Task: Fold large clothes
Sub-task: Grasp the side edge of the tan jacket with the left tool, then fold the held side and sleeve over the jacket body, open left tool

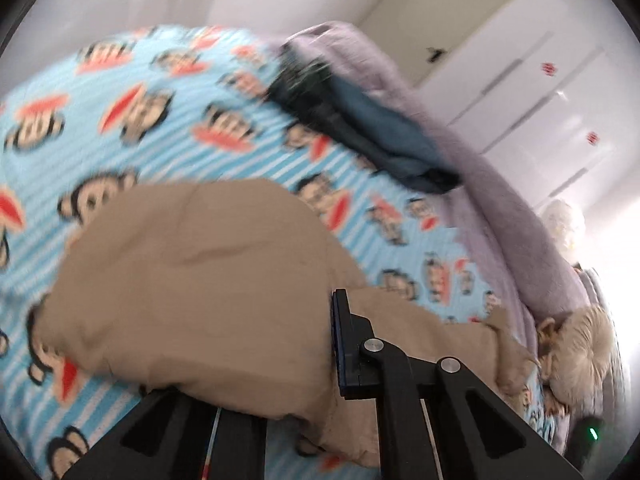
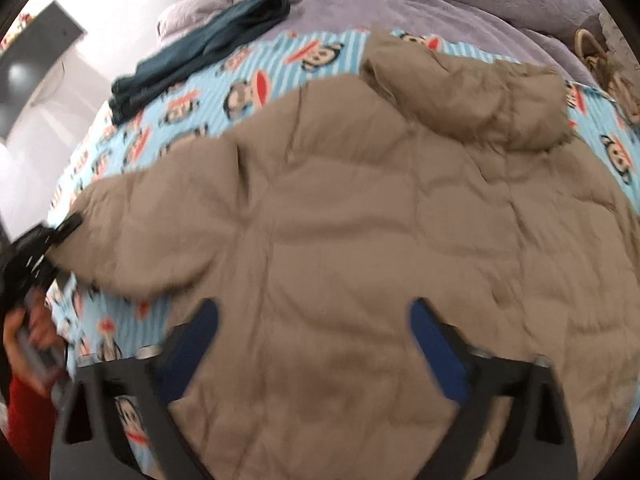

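Right wrist: whole tan jacket (image 2: 360, 220), left tool (image 2: 44, 240) gripping sleeve, left wrist: wardrobe (image 1: 520, 80)

Bed sheet (image 1: 168, 92): light blue, white stripes, cartoon monkey faces, spread flat. Purple blanket (image 1: 516, 216): bunched along the sheet's far edge. Dark blue trousers (image 2: 200, 60): folded, partly on the sheet, partly against the blanket. Fluffy beige plush toy (image 1: 580, 348): beside the blanket. White wardrobe doors (image 1: 532, 92): red stickers, behind the bed.
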{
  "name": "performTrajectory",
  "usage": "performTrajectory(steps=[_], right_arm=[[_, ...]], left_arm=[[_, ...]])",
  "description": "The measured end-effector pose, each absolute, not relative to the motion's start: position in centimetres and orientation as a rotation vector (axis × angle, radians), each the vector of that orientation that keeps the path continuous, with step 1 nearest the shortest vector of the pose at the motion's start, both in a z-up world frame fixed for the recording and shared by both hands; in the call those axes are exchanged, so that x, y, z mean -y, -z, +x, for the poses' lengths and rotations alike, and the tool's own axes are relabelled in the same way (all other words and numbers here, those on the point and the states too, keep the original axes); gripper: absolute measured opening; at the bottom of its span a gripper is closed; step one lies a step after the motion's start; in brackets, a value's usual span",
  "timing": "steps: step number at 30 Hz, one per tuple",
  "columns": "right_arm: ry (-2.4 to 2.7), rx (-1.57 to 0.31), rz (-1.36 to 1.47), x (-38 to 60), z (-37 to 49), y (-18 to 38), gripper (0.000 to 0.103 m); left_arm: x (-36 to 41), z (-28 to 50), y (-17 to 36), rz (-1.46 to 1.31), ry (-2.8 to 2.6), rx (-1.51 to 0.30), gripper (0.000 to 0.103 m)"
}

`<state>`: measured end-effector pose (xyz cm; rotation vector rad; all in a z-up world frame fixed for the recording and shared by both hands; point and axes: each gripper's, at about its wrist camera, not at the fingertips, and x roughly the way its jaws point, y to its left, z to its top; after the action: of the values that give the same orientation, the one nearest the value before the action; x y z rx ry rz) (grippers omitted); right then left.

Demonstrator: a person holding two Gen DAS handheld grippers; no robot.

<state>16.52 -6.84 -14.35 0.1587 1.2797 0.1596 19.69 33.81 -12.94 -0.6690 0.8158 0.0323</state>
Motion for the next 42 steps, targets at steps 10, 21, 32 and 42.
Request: performTrajectory(steps=[10, 21, 32, 42], right_arm=[[-0.325, -1.312, 0.324, 2.6, 21.5, 20.4, 0.023], [-0.232, -1.299, 0.402, 12.8, 19.5, 17.4, 0.024], [0.125, -1.254, 0.377, 28.5, 13.6, 15.2, 0.024], [0.078, -1.204, 0.281, 28.9, 10.9, 13.2, 0.074]], left_arm=[[-20.4, 19.7, 4.5, -0.428, 0.276, -0.752, 0.012], [0.1, 21.9, 5.1, -0.162, 0.541, -0.877, 0.013], [12.6, 19.0, 16.1, 0.332, 0.472, -1.038, 0.089], [4.2, 15.3, 10.5, 0.275, 0.315, -0.881, 0.094]])
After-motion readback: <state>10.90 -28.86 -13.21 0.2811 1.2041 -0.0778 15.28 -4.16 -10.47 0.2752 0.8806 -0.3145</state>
